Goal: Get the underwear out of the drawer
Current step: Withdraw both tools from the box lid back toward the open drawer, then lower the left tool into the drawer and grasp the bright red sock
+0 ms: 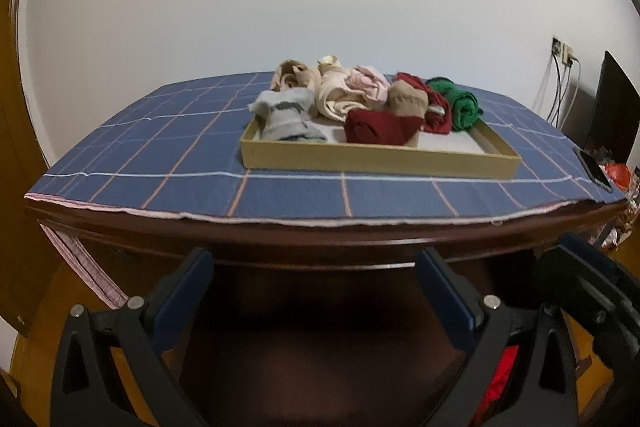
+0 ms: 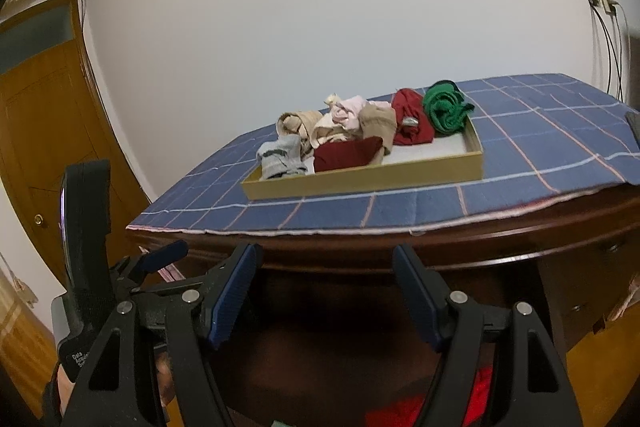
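So far nothing is out: the underwear (image 1: 372, 107) sits piled in the drawer (image 1: 380, 157) on the worktop (image 1: 160, 147). My left tool (image 1: 316, 291) and right tool (image 2: 326, 287) gape wide, holding nothing, short of it.

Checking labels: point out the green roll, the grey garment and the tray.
green roll (image 1: 464, 107), left wrist view, on its rolled end.
grey garment (image 1: 286, 117), left wrist view, mid-fabric at the tray's left end.
tray (image 1: 380, 157), left wrist view, on its near wall.
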The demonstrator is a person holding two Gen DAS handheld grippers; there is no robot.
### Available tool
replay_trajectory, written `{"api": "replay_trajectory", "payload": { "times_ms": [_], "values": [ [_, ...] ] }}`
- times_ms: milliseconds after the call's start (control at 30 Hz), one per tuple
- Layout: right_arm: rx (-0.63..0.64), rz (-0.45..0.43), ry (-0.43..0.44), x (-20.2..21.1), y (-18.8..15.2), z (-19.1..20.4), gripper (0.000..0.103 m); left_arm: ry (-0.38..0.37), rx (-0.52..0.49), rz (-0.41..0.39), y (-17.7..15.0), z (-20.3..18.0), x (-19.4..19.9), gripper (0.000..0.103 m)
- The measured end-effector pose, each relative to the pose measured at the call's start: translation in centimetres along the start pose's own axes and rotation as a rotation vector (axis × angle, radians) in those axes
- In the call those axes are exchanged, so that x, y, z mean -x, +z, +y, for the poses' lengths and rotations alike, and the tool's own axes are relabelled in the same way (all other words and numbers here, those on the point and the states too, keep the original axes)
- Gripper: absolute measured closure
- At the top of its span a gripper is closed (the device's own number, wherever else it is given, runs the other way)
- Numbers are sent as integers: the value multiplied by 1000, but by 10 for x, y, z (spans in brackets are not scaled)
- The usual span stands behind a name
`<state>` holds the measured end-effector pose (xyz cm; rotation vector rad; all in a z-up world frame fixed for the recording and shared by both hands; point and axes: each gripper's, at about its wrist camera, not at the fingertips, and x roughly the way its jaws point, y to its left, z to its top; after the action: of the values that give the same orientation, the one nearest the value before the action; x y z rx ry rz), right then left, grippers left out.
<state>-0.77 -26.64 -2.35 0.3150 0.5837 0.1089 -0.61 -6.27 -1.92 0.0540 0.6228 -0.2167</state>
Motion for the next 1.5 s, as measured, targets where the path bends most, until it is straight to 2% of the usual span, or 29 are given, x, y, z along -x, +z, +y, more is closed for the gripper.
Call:
{"api": "replay_trajectory", "payload": {
  "times_ms": [400, 667, 800, 833, 900, 1033, 1267, 1367, 1500],
  "values": [
    [-6, 55, -3, 20, -17, -5, 30, -25, -69, 37, -22, -23, 8, 1],
    [-38, 120, -26, 32, -31, -34, 30, -39, -128, 92, -33, -38, 2, 1],
    [-61, 142, -77, 41, -39, -56, 31, -72, -160, 125, -38, -47, -1, 1],
    [-69, 143, -91, 43, -40, -62, 33, -82, -173, 132, -39, -50, -2, 1],
    [-98, 151, -112, 47, -42, -76, 50, -91, -199, 144, -41, -56, -4, 1],
    [-156, 173, -116, 50, -46, -99, 60, -130, -263, 189, -47, -70, -10, 1],
    [-168, 165, -124, 56, -47, -108, 61, -229, -386, 278, -53, -102, -22, 1],
    [-181, 157, -128, 60, -47, -114, 61, -255, -479, 309, -57, -124, -29, 1],
    [-207, 147, -139, 66, -48, -124, 61, -328, -589, 385, -63, -153, -40, 5]
  ]
}}
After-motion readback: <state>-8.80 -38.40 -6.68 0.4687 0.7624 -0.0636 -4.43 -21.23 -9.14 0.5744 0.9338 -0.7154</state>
